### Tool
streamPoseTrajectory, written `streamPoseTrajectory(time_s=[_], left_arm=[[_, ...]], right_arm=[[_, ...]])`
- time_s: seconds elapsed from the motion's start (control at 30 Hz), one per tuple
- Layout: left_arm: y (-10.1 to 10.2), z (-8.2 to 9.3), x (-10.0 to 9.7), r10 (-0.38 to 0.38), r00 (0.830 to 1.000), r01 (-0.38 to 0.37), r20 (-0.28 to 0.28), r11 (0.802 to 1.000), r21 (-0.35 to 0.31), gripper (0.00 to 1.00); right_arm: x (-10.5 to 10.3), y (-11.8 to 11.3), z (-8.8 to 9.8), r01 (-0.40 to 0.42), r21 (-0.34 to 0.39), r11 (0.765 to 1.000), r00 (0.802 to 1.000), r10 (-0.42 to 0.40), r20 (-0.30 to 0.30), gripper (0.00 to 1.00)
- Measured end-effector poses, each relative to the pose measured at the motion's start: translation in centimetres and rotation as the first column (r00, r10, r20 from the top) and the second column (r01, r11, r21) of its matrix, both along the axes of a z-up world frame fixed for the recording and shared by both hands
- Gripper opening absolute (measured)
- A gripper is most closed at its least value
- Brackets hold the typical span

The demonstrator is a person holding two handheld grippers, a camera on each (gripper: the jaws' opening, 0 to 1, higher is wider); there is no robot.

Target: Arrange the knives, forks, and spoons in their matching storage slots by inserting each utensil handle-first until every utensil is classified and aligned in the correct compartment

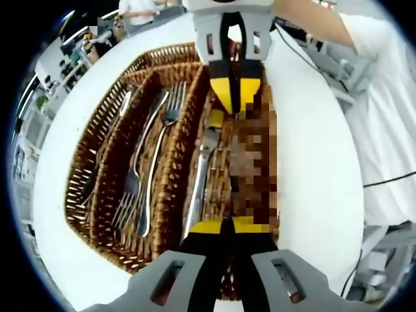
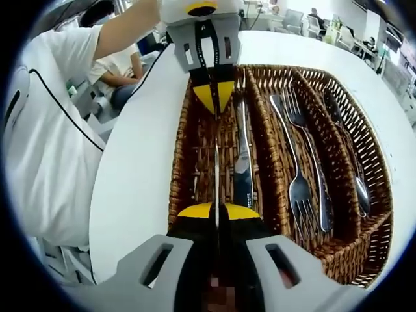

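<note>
Left claw [image 1: 224,227]: rises from the bottom of the left gripper view, yellow-tipped jaws pressed together on one end of a knife; seen from the right gripper view at the top [image 2: 215,97], jaws likewise closed on the thin blade edge.
Right claw [image 2: 218,211]: yellow tips clamped on the near end of the same knife; seen in the left gripper view at the top [image 1: 235,91], closed.
Held knife [image 2: 216,156]: on edge, stretched between both claws above the knife compartment, lengthwise along it.
Second knife [image 2: 243,162]: lying flat in that same compartment, just beside the held one; also seen in the left gripper view [image 1: 201,175].
Basket [image 2: 380,188]: brown wicker tray with three long compartments, resting on the counter [image 2: 130,188].
Forks [image 2: 305,156]: two in the middle compartment, lying lengthwise, side by side.
Spoon [image 2: 348,149]: in the far outer compartment, partly hidden by the wicker wall.
Counter: white, round-edged.
Person: white sleeve [image 2: 45,130] at the counter's edge, arm reaching to the left claw.
</note>
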State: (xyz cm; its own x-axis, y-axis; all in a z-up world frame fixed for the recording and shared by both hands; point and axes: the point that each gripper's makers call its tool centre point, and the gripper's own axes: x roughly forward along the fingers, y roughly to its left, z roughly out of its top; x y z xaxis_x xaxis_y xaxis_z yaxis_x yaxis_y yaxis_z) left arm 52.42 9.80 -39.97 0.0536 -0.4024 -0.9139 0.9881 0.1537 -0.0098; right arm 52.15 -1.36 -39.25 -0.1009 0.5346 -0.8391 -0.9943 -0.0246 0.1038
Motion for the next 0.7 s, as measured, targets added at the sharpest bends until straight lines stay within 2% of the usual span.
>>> streamPoseTrajectory(time_s=[0.33,0.47,0.5,0.53,0.63,0.7], left_arm=[[-0.1,0.0,0.1,0.000,1.000,0.000,-0.017,1.000,0.006,0.02],[-0.1,0.3,0.1,-0.002,1.000,0.002,-0.024,1.000,0.004,0.02],[-0.1,0.4,0.2,0.000,1.000,0.000,-0.023,1.000,0.005,0.02],[-0.1,0.3,0.1,0.000,1.000,0.000,-0.031,1.000,0.006,0.02],[-0.1,0.0,0.1,-0.002,0.999,0.002,-0.044,1.000,0.012,0.02],[-0.1,0.0,0.1,-0.001,0.999,0.002,-0.045,1.000,0.011,0.02]], right_arm=[[0.0,-0.7,0.1,-0.056,-0.044,0.997,0.998,0.057,0.023,0.03],[0.2,-0.6,0.8,-0.052,-0.039,0.998,0.999,0.053,0.013,0.01],[0.0,-0.2,1.3,-0.044,-0.007,0.999,0.999,0.044,-0.008,0.00],[-0.2,-0.4,1.7,-0.033,-0.011,0.999,0.999,0.032,-0.031,0.00],[0.5,-0.6,1.1,-0.038,-0.043,0.998,0.999,0.038,-0.006,0.01],[0.8,-0.5,1.0,-0.046,-0.035,0.998,0.999,0.046,0.016,0.01]])
